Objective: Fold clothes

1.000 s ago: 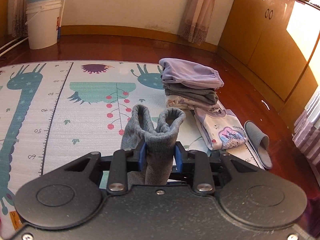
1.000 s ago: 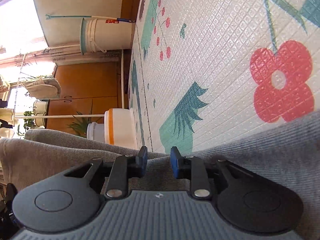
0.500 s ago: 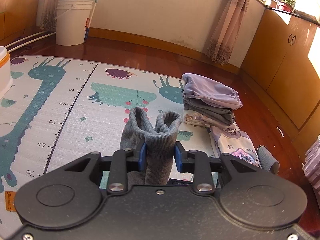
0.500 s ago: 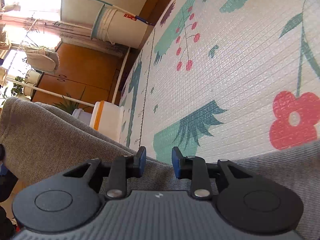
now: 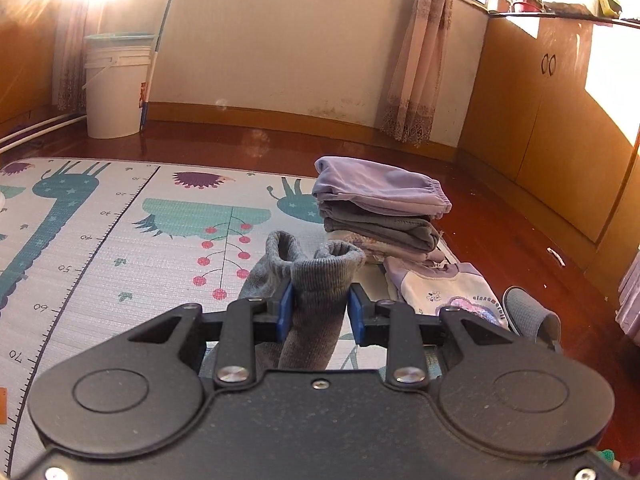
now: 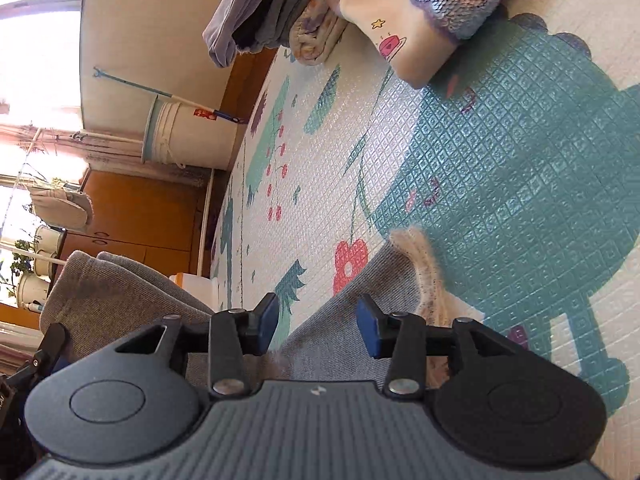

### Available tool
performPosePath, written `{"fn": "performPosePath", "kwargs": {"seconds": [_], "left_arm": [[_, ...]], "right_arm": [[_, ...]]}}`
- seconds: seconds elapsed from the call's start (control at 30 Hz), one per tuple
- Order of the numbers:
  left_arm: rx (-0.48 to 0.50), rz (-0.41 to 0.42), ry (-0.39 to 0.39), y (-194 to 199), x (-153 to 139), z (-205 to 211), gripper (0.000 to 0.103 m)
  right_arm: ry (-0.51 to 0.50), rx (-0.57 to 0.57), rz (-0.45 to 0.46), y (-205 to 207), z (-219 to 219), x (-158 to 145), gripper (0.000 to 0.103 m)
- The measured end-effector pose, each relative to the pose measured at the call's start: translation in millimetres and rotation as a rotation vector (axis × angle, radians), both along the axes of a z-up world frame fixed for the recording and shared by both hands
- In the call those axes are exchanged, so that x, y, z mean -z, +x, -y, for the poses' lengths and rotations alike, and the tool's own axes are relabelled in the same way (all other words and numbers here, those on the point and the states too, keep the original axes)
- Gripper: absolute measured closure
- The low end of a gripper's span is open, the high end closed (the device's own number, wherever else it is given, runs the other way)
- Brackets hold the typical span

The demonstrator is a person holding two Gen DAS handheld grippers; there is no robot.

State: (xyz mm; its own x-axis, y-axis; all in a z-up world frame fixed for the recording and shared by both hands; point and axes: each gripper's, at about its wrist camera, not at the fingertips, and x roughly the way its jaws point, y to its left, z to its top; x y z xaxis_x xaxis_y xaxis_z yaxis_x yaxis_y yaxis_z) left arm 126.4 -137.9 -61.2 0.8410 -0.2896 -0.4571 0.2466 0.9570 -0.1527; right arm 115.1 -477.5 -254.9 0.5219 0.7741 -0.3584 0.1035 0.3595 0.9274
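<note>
A children's play mat [image 5: 100, 248] printed with giraffes, a ruler scale and red cherries covers part of a glossy red-brown wooden floor [image 5: 500, 216]. Beyond the mat's far edge a white bucket [image 5: 116, 88] stands against a cream wall, with a pale lace curtain [image 5: 416, 60] further along that wall and orange-brown cabinets [image 5: 540, 120] beside it. On the mat's far right corner sits a stack of folded clothes [image 5: 380, 208], lilac on top and grey beneath. Just in front of that stack lies a folded cream top with a sequin patch [image 5: 444, 292], and a grey slipper [image 5: 532, 316] rests on the floor just off the mat's right edge.

The left gripper [image 5: 320, 308] is clamped on a grey knitted garment [image 5: 316, 280]; its blue pads [image 5: 285, 308] press both sides of a bunched ribbed cuff that stands up between them, above the mat.

The right gripper [image 6: 316, 324] has its jaws well apart with nothing pinched. The same grey garment [image 6: 120, 300] passes under and behind it, draped down to the mat, and a pale fuzzy inner edge [image 6: 420, 268] shows just beyond its right finger. In this tilted view the folded stack [image 6: 272, 12] lies well beyond the gripper, across the mat.
</note>
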Motion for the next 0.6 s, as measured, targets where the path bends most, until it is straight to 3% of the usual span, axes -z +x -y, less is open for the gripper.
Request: {"fn": "performPosePath", "kwargs": {"seconds": [0.2, 0.43, 0.6], "left_arm": [[0.088, 0.072, 0.201, -16.2, 39.6, 62.9, 0.076], [0.216, 0.151, 0.518, -28.1, 109.3, 120.8, 0.076], [0.294, 0.2, 0.708, -41.2, 147.4, 146.3, 0.076]], "right_arm": [[0.071, 0.111, -0.011, -4.9, 29.1, 15.9, 0.056], [0.147, 0.188, -0.052, -13.6, 50.0, 37.8, 0.051], [0.138, 0.164, -0.047, -13.1, 58.5, 38.3, 0.051]]}}
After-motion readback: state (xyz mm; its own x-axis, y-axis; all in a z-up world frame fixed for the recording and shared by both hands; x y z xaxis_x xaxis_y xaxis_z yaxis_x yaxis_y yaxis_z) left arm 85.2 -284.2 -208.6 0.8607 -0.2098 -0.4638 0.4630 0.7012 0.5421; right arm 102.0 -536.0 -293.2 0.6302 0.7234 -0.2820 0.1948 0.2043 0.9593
